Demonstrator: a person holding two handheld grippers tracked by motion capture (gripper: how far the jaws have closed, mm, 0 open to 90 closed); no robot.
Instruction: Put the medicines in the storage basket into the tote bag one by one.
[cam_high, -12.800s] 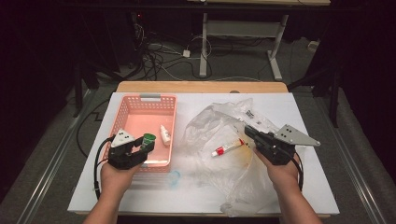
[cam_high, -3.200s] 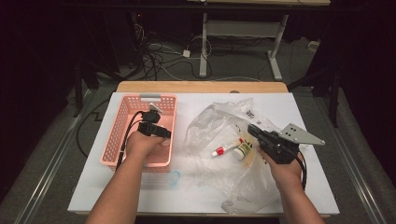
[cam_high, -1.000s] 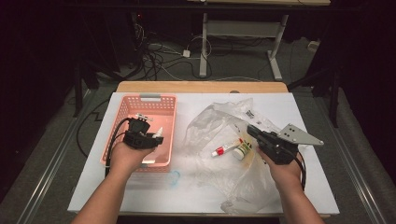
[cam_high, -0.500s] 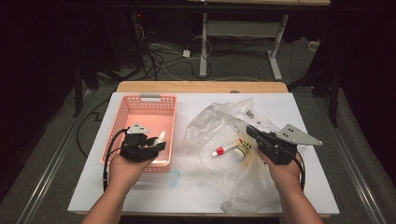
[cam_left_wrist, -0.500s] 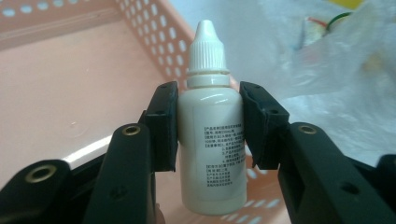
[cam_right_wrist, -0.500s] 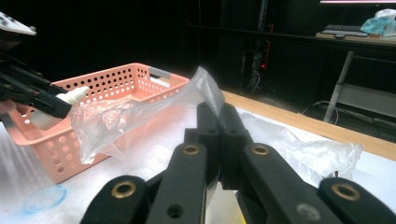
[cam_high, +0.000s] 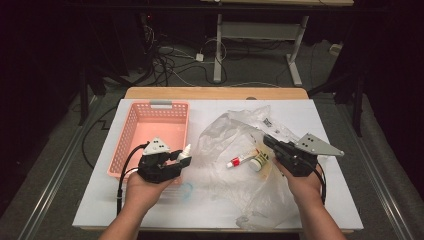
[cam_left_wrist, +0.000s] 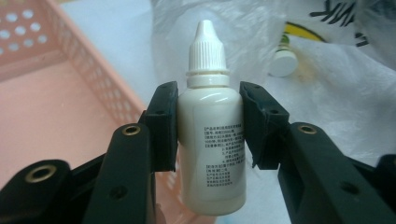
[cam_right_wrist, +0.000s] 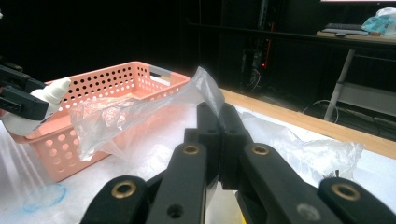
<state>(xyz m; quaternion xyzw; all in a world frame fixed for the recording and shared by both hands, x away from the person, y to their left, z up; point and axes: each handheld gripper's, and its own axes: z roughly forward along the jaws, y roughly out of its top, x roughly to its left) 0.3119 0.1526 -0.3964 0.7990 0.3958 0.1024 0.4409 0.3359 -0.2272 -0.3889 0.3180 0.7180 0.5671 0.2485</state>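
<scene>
The left gripper (cam_left_wrist: 208, 126) clamps its black pads on the body of a small white plastic dropper bottle (cam_left_wrist: 212, 135), held just outside the near right corner of the pink perforated plastic basket (cam_high: 150, 131). The right gripper (cam_right_wrist: 219, 140) is closed, pinching an edge of the clear crinkled plastic bag (cam_high: 235, 150), which lies right of the basket on the white table (cam_high: 205, 212).

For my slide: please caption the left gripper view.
Left gripper holding a white dropper bottle beside the pink basket.
</scene>
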